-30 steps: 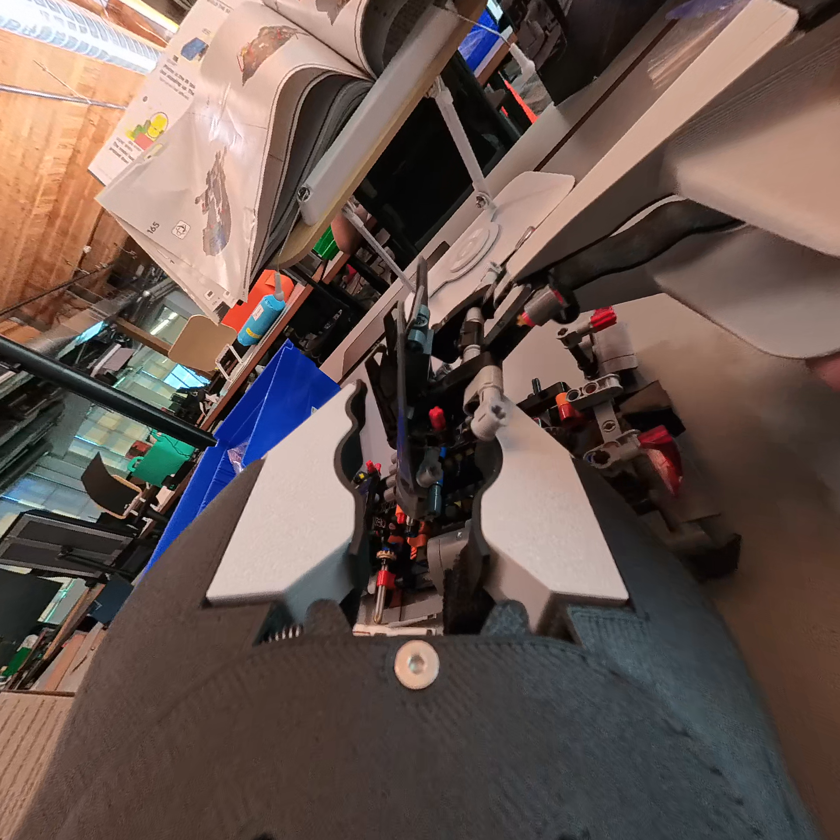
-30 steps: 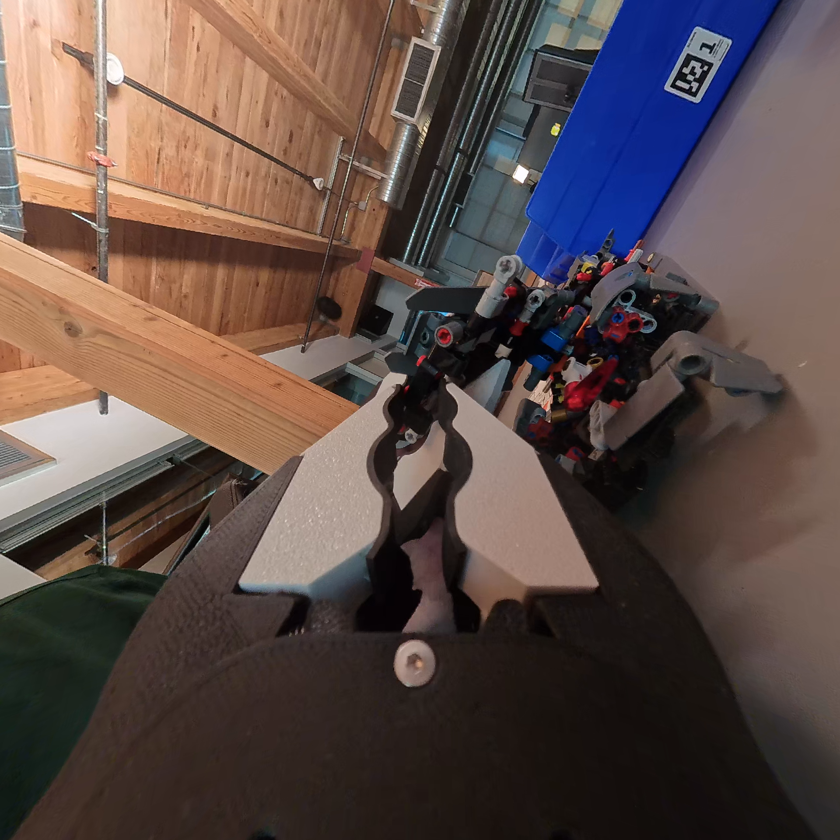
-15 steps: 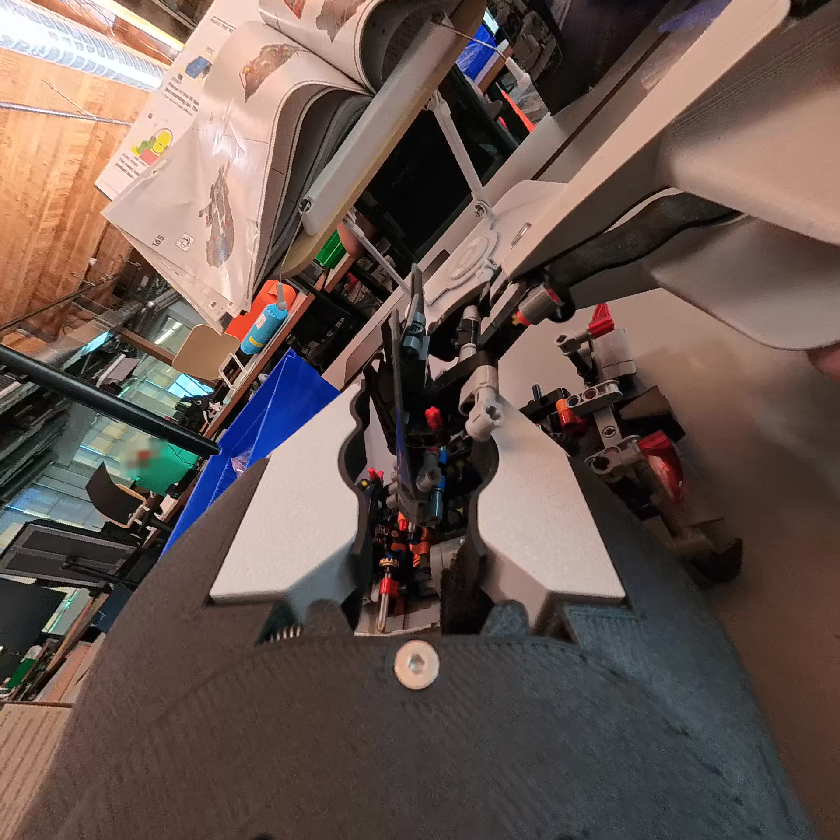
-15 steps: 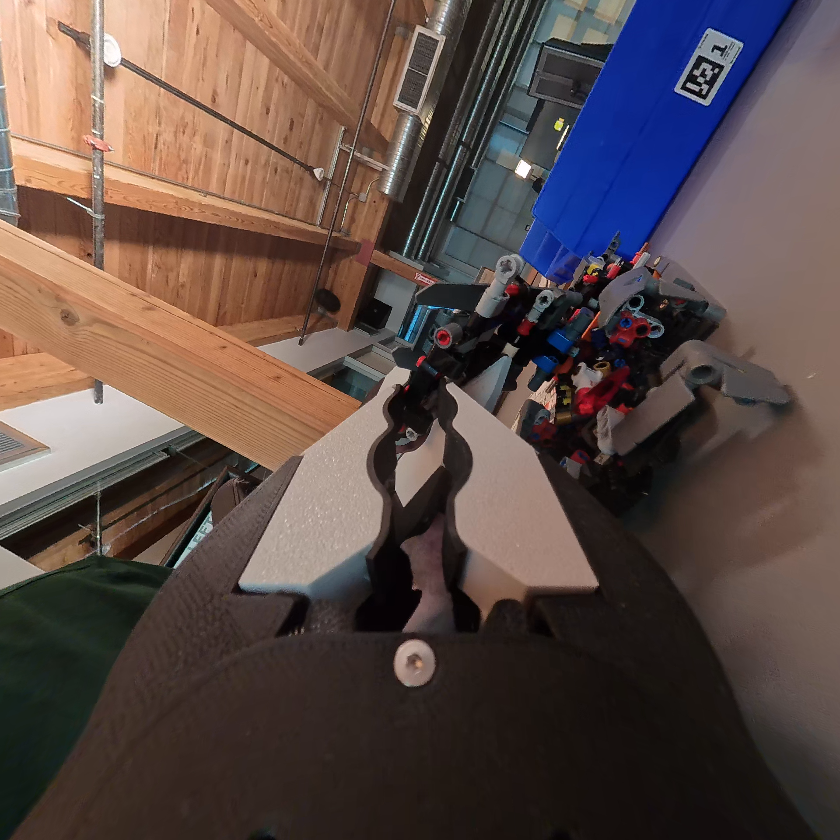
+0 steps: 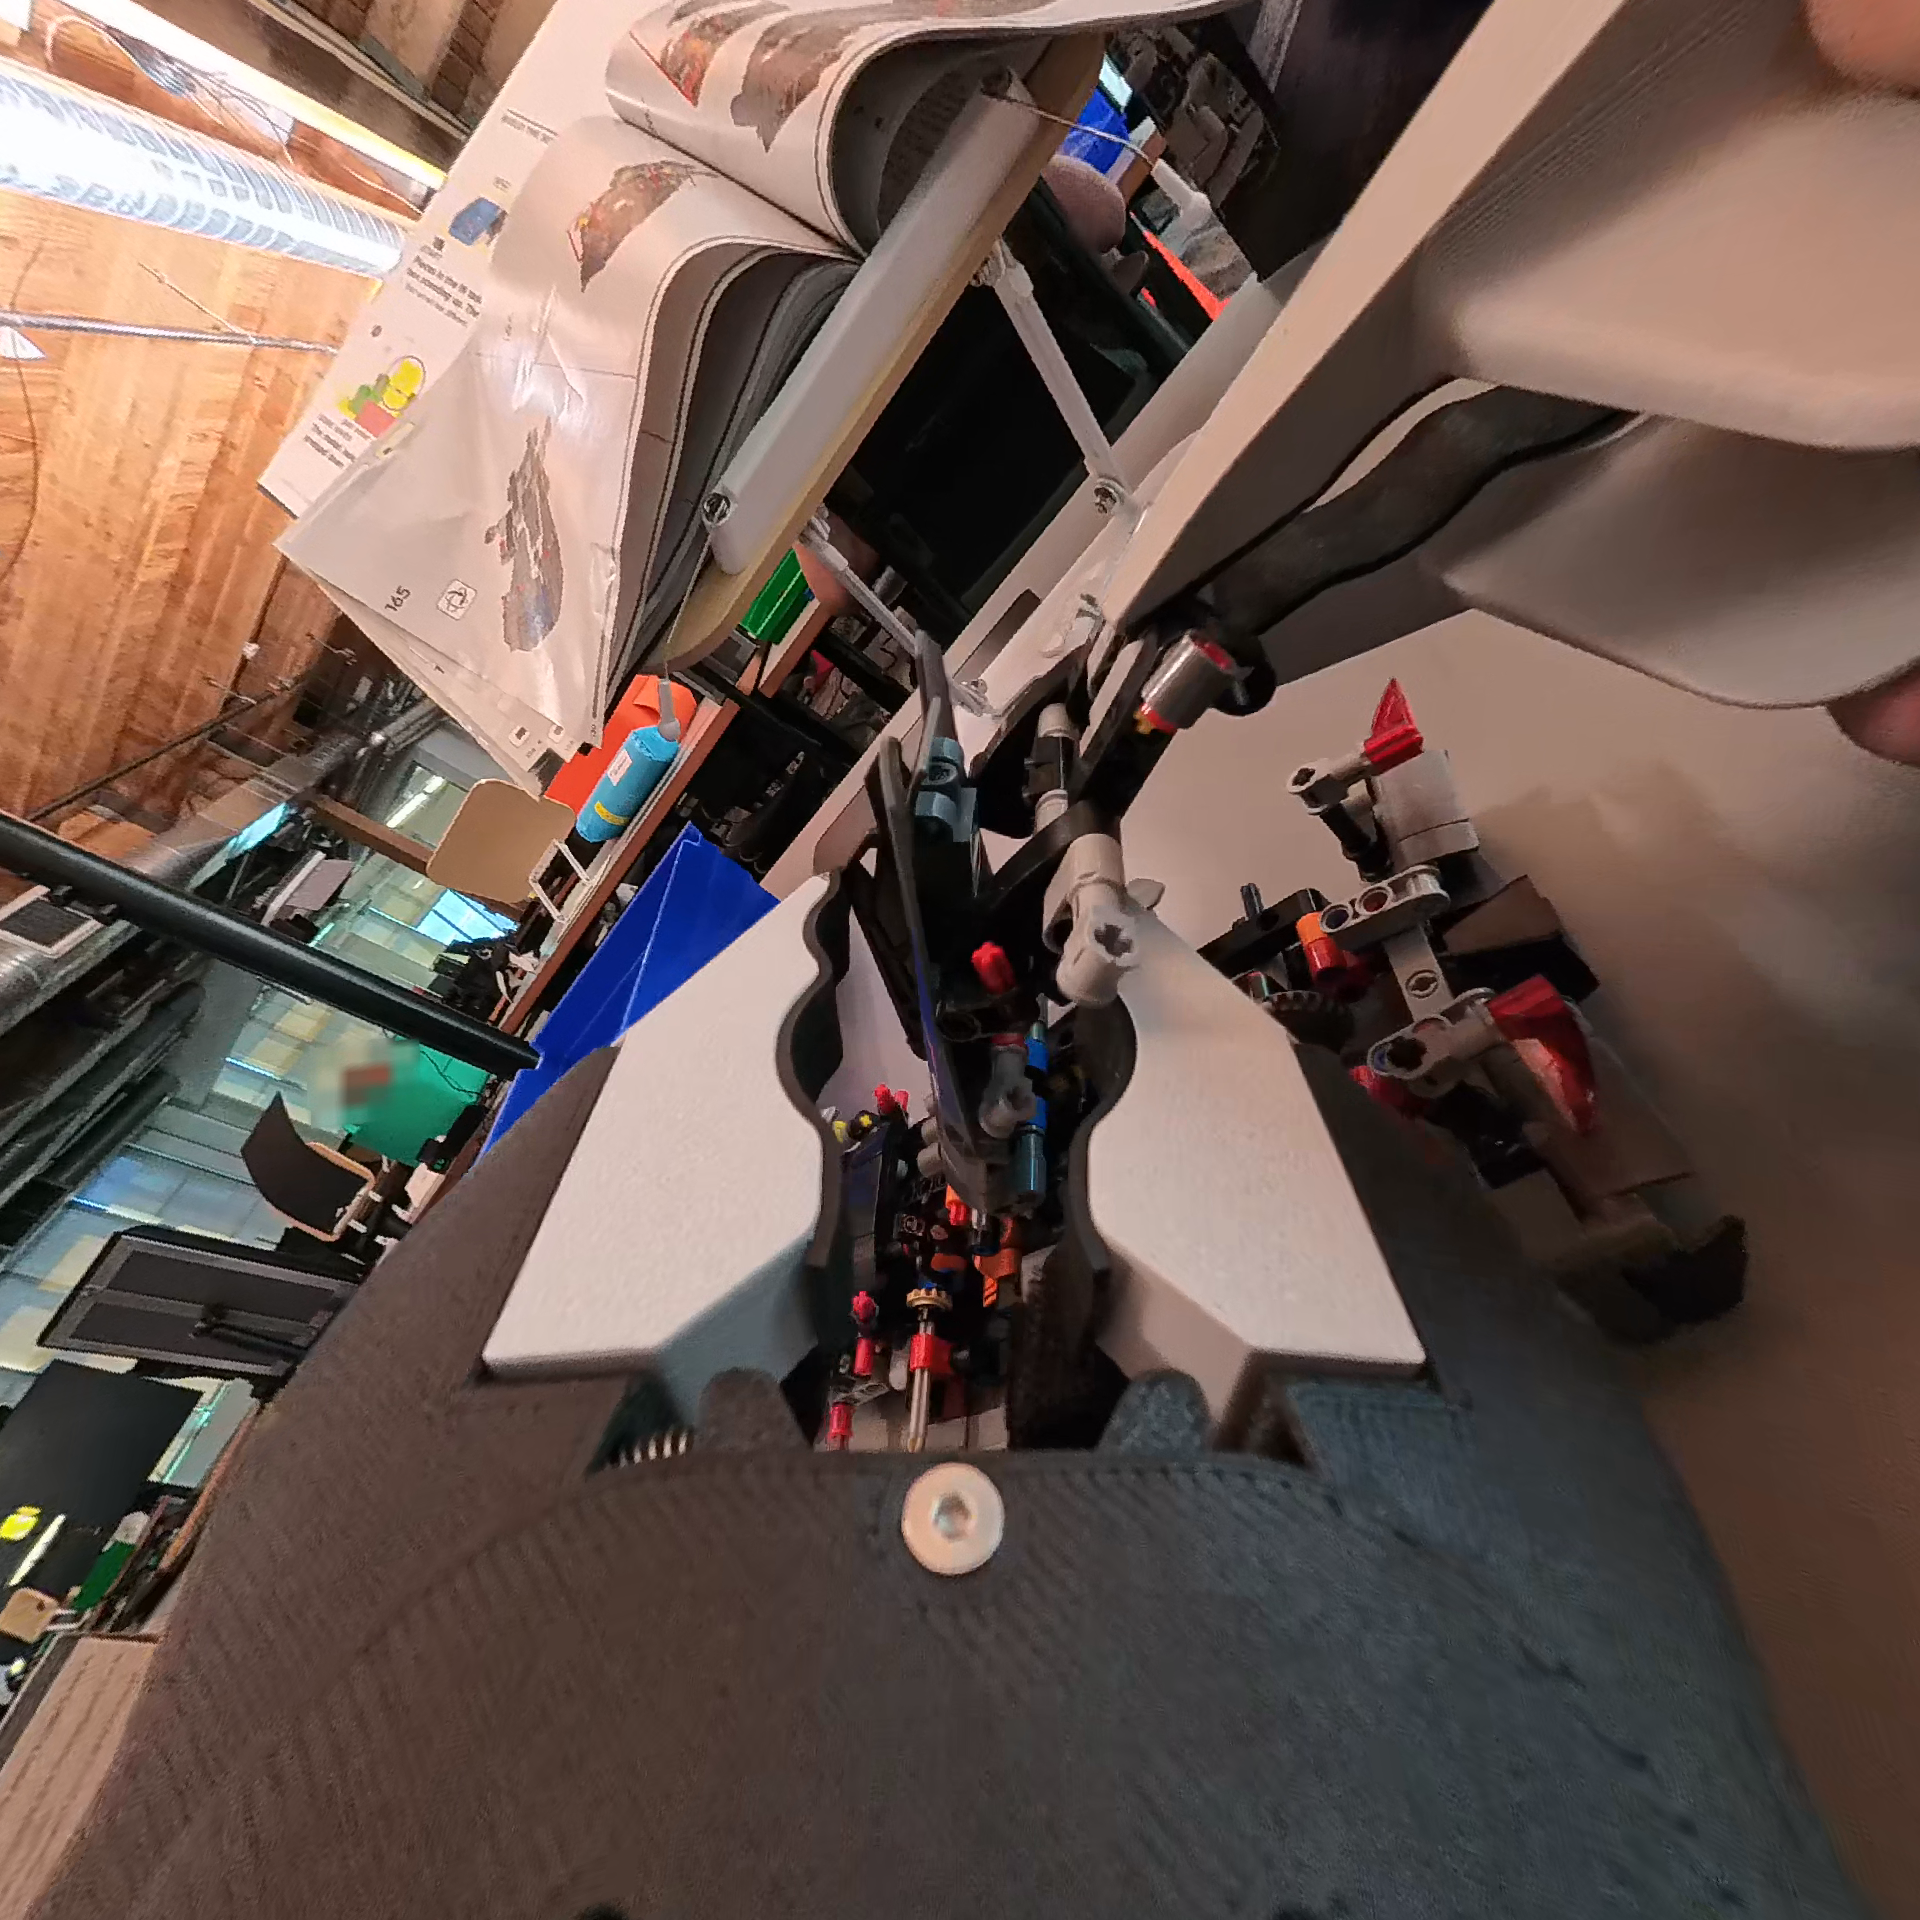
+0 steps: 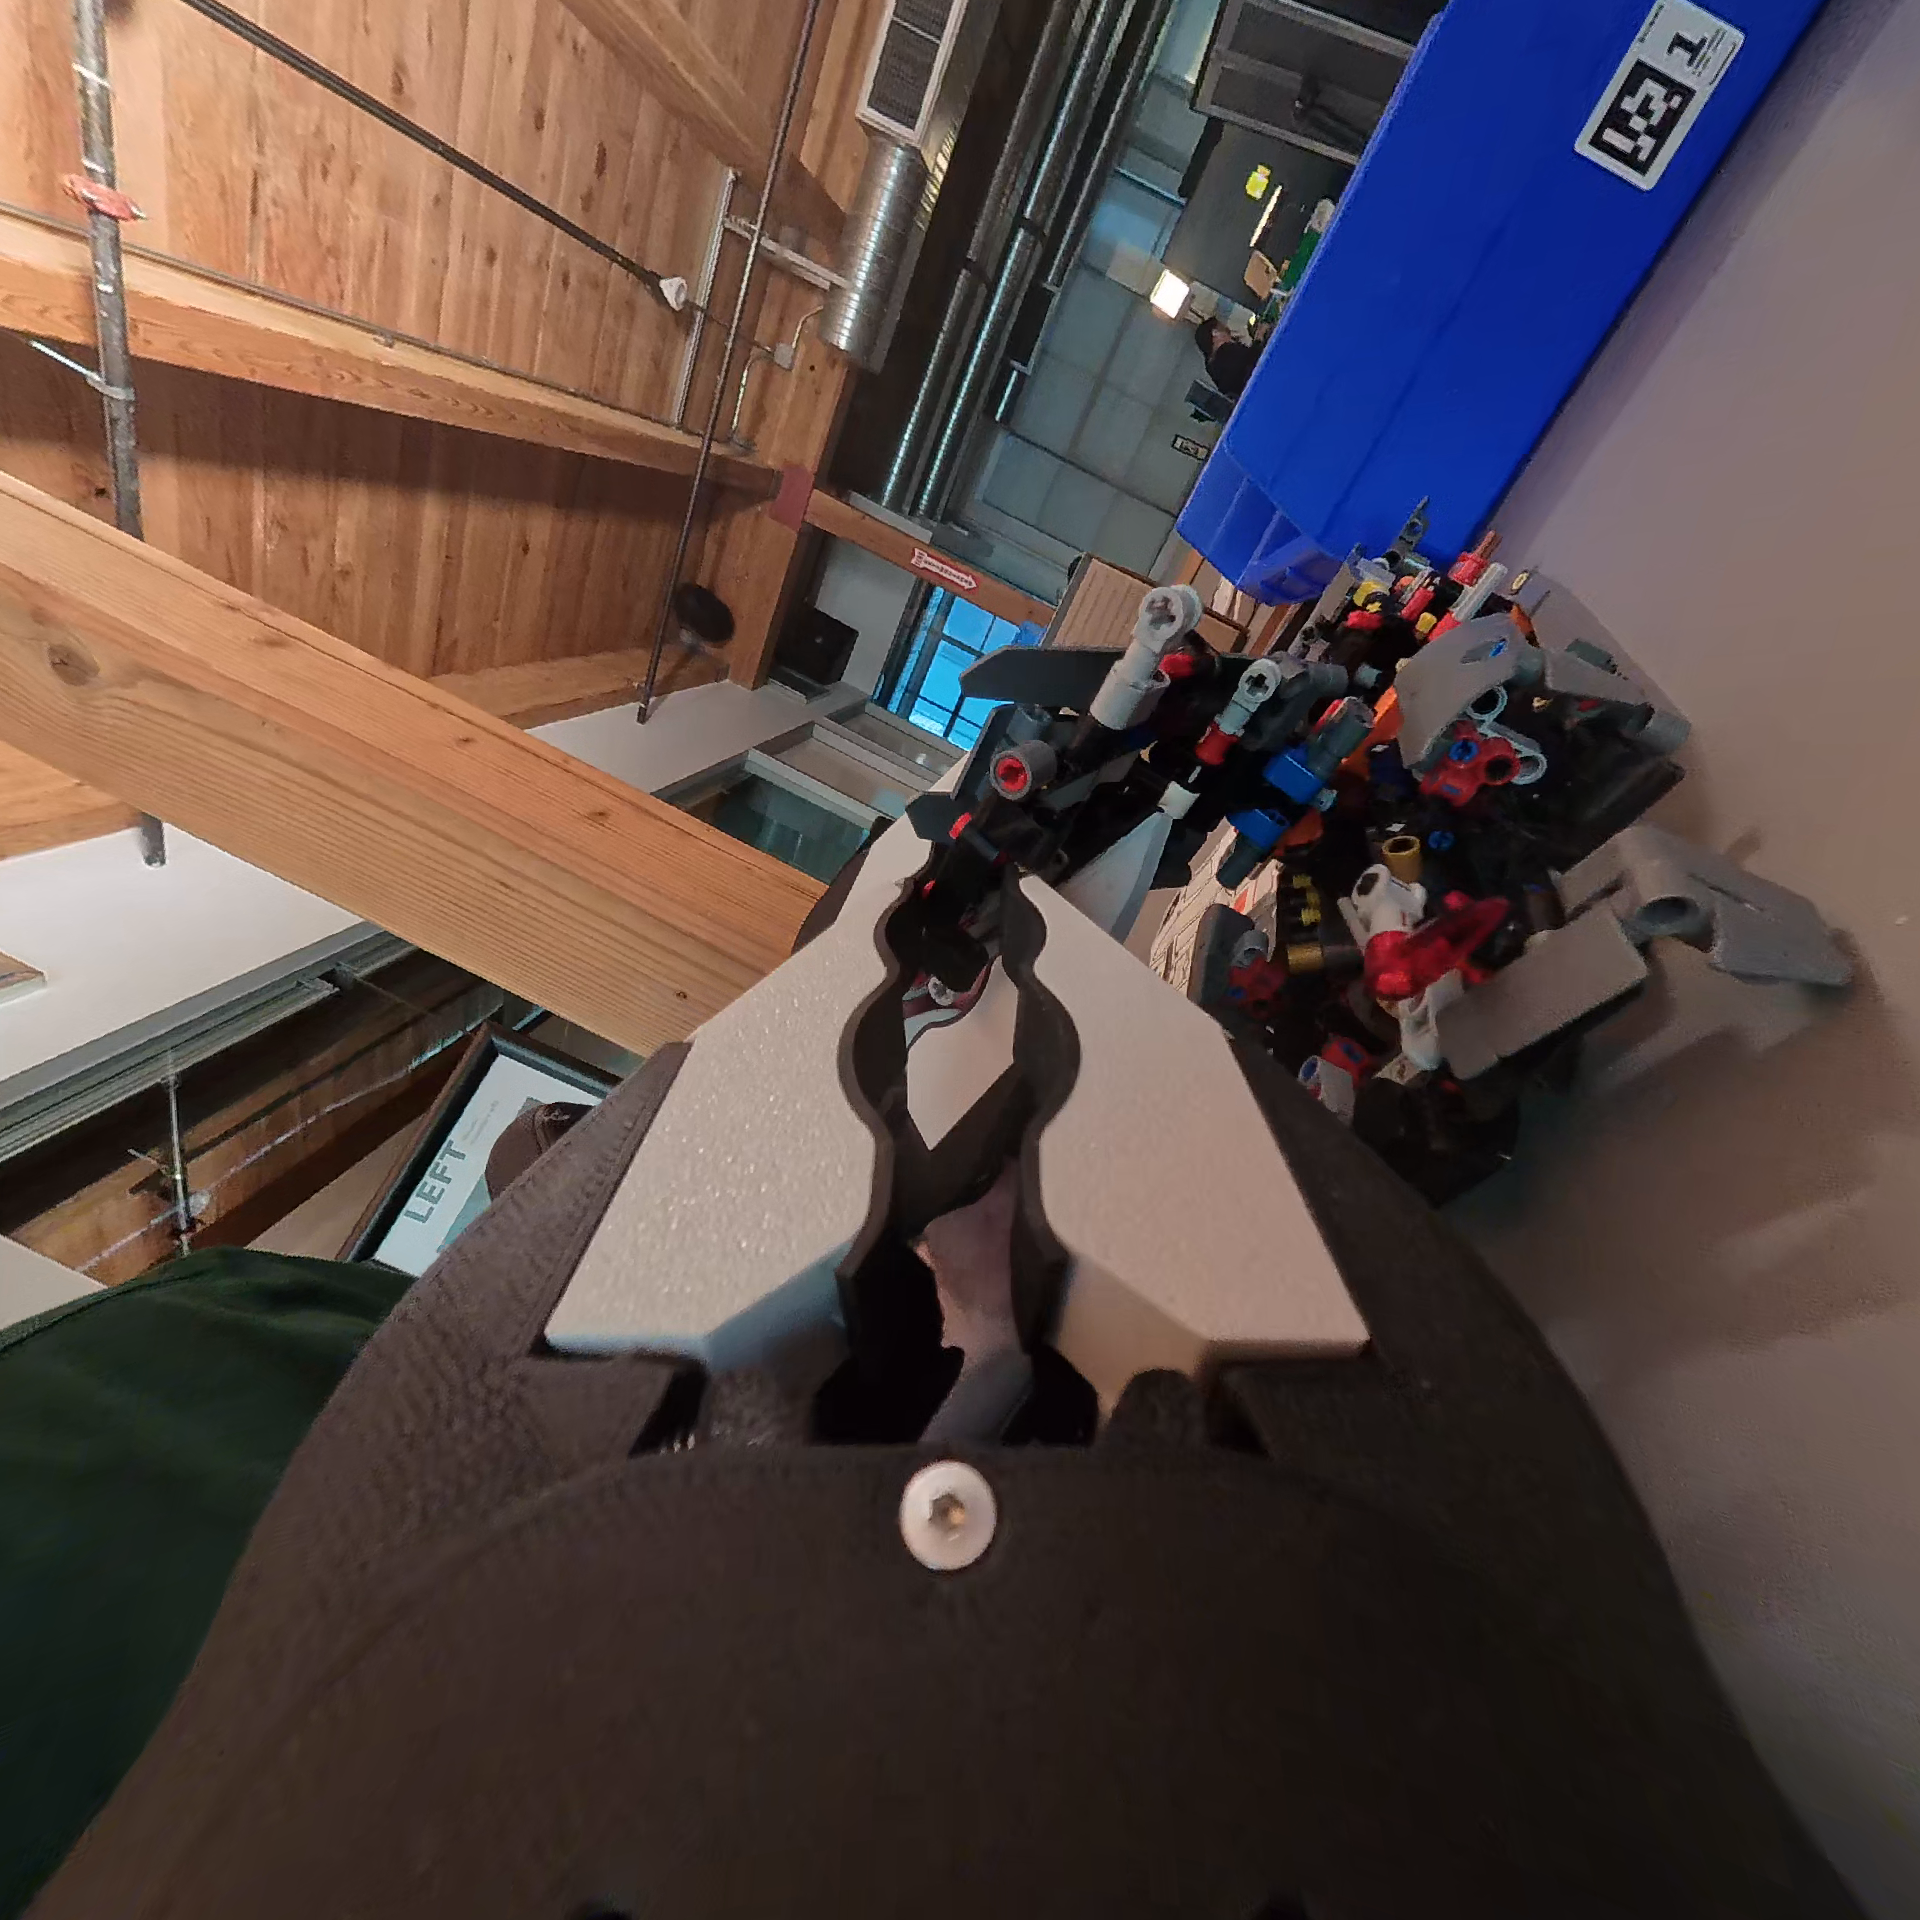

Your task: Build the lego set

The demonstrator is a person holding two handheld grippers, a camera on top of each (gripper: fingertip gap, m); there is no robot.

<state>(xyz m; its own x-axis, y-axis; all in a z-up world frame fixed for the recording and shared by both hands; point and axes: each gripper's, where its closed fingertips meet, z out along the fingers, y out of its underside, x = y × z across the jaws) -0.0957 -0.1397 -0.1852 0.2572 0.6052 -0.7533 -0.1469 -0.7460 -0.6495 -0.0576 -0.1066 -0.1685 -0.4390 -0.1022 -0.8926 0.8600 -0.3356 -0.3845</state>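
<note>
The lego model (image 5: 966, 1039), a dense build of black, grey, red and blue technic parts, rests on the grey table (image 6: 1714, 1351). My left gripper (image 5: 977, 904) straddles its middle, with both fingers closed against its sides. More of the model (image 5: 1434, 997) sticks out to the right of the fingers. My right gripper (image 6: 966, 883) is shut on a thin black part at the model's upper end (image 6: 1403, 831). In the left wrist view the right gripper (image 5: 1164, 665) reaches in from the top right and pinches that same end.
An open instruction booklet (image 5: 582, 364) lies on a stand behind the model. A blue bin (image 6: 1455, 281) stands on the table just beyond the model and also shows in the left wrist view (image 5: 665, 945). A person's dark green sleeve (image 6: 156, 1455) is at the lower left. The grippers' ends are close to 5 centimetres from one another.
Both grippers keep their hold. The model and both grippers have tilted and shifted slightly together; the booklet and the blue bin slide a little in the views.
</note>
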